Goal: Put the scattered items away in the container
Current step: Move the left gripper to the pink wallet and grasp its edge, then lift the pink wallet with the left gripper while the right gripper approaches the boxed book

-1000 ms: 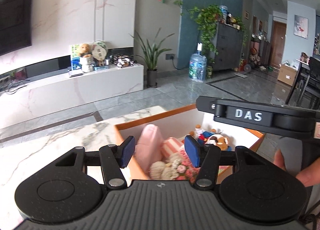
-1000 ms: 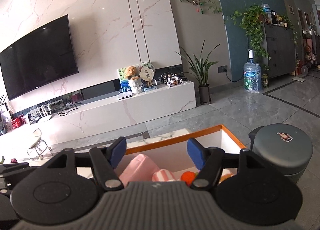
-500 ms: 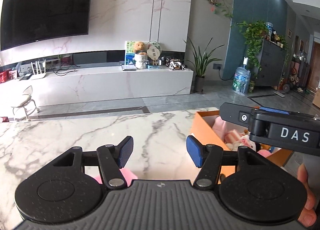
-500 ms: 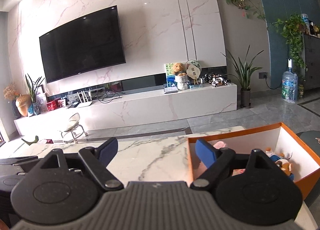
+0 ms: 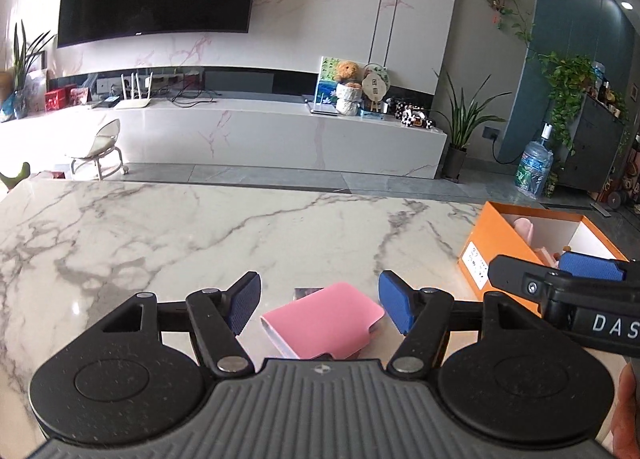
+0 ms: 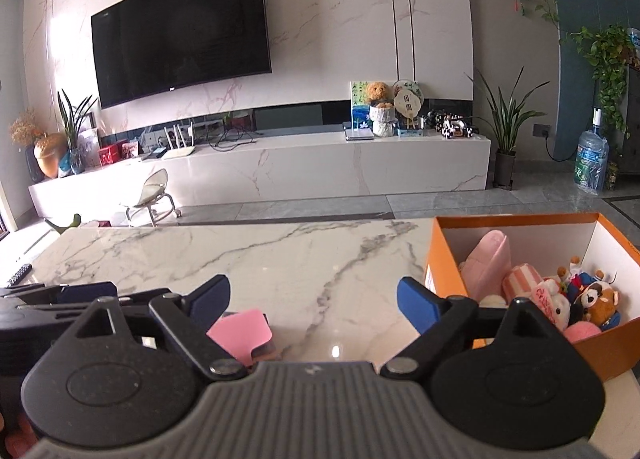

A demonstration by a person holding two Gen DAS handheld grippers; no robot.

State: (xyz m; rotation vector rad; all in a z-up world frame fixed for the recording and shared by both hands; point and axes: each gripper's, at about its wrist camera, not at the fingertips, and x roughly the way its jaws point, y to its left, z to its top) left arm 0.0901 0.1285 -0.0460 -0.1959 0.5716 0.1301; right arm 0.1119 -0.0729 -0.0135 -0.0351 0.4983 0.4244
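A flat pink pouch [image 5: 324, 319] lies on the marble table [image 5: 200, 235], between the blue pads of my left gripper [image 5: 319, 295] without touching either. That gripper's jaws are opening. The orange box [image 5: 496, 247] stands to the right, holding plush toys. In the right wrist view the box [image 6: 436, 255] shows a pink plush [image 6: 486, 263], a striped piece and small stuffed animals [image 6: 596, 299]. My right gripper [image 6: 314, 303] hangs over bare marble left of the box with its jaws opening and nothing between them. The pouch [image 6: 240, 329] sits at its lower left.
A dark remote [image 6: 18, 275] lies at the table's left edge. Beyond the table's far edge are a grey floor, a small white chair [image 6: 154, 189], a long white TV console [image 6: 280, 163] and a water bottle [image 6: 590, 161]. A hand [image 5: 626, 407] shows at the lower right.
Both grippers swung left, away from above the box and out over the table. Their jaws widened. The pink pouch came into view between the left gripper's pads.
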